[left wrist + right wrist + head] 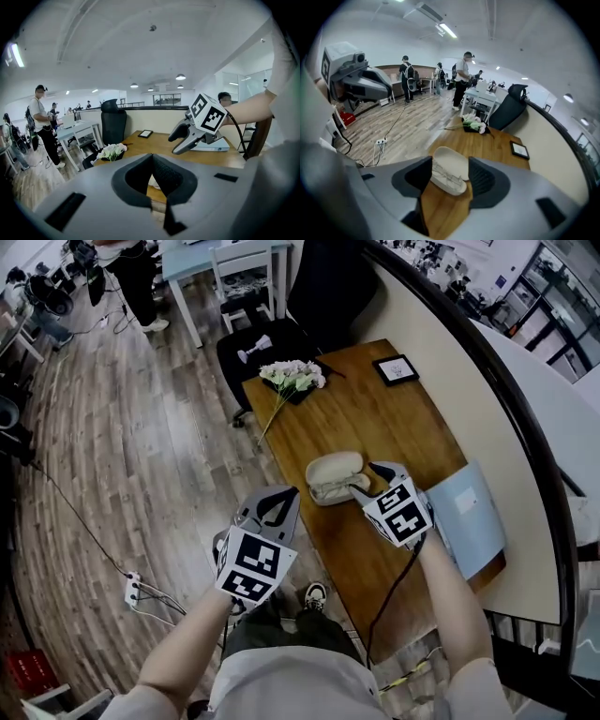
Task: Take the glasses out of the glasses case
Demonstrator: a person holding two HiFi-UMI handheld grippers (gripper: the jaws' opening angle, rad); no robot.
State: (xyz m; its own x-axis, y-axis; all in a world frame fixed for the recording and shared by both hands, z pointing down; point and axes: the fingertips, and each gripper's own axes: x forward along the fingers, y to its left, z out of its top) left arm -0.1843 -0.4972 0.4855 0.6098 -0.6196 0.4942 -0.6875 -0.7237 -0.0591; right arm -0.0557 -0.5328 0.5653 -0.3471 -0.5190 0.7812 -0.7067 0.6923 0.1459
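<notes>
An open cream glasses case [334, 472] lies on the wooden table [375, 418], with thin-framed glasses [446, 176] resting in its lower half. My right gripper [367, 480] hangs just right of the case and points down at it. Its jaws stand open, and the case [450, 164] shows between them without touching the pads. My left gripper [284, 495] is off the table's left edge, over the floor, left of the case. Its jaws meet at the tips with nothing in them. In the left gripper view the right gripper [174, 144] hovers over the tabletop.
White flowers [293, 376] lie at the table's far left corner, and a small framed picture [396, 368] at the far right. A pale blue folder [469, 517] lies right of my right hand. A black chair [262, 343] stands beyond the table. A power strip [134, 589] lies on the floor.
</notes>
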